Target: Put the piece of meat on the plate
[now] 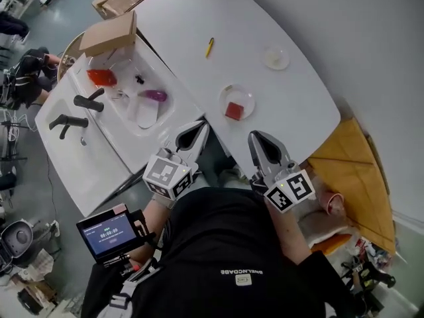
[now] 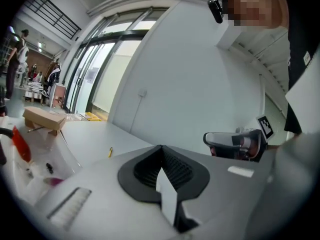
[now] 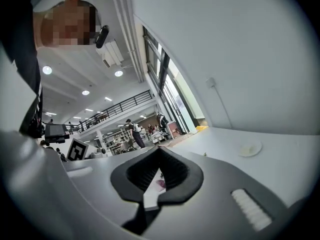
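We judge the placing done: the piece of meat (image 1: 233,110) lies on the plate (image 1: 247,94). Our left gripper (image 1: 194,133) and right gripper (image 1: 260,146) are closed on nothing (both near our chest). No further move seems called for.

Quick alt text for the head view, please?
A red square piece of meat lies on a clear round glass plate on the white table. The left gripper and right gripper hang shut and empty near the table's edge.
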